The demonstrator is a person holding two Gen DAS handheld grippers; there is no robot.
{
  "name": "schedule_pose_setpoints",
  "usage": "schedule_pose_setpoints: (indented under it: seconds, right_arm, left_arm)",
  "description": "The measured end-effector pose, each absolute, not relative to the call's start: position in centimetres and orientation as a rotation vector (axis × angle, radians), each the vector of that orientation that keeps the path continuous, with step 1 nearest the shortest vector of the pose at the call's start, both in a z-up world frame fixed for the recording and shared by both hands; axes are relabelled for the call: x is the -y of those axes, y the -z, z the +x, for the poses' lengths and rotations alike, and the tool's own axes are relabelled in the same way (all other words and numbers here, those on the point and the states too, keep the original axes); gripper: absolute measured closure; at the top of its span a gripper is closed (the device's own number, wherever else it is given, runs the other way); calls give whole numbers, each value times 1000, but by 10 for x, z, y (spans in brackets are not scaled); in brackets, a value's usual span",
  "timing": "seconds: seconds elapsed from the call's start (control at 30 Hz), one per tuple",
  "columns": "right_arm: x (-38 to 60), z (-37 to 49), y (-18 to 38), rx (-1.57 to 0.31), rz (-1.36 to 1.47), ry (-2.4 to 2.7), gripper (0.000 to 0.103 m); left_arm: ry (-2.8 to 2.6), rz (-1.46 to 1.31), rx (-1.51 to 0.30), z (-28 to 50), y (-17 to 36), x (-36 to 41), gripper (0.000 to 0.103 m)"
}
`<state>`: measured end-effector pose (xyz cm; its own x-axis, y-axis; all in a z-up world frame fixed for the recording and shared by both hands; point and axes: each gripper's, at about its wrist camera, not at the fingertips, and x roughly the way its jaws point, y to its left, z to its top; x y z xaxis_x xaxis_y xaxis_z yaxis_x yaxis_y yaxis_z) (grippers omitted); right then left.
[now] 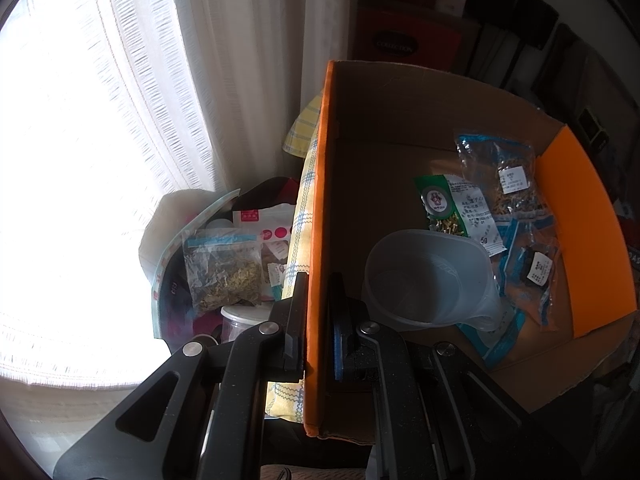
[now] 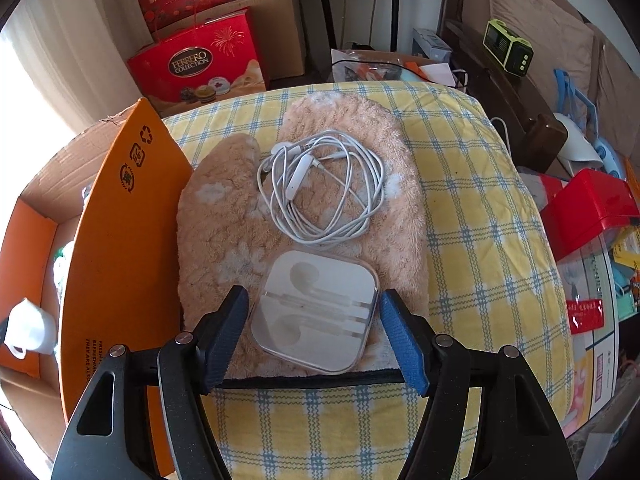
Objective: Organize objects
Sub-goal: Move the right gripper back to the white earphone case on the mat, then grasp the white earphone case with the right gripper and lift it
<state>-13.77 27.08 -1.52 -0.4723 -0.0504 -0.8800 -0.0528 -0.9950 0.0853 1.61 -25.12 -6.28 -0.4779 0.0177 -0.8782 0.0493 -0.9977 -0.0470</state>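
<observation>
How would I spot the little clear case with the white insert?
Find the yellow checked cushion beside the orange cardboard box; a fluffy tan mitt lies on it. At the mitt's near end, between the right gripper's open blue pads, sits the clear case: square, rigid and empty, unlike the loose white earphones coiled beyond it.

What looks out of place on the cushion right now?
The white earphones lie loose and tangled on the fuzzy mitten, outside their clear case, whose moulded slots are empty. The right tool straddles the case without touching it.
</observation>
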Motion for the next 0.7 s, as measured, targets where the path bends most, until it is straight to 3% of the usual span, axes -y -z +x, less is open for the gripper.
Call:
schedule_pose_setpoints:
  seconds: [0.7]
  right_arm:
    - [-269, -134, -5, -129, -1582, -2764, 35]
  left_arm:
    - [2681, 1595, -103, 17, 64, 250, 94]
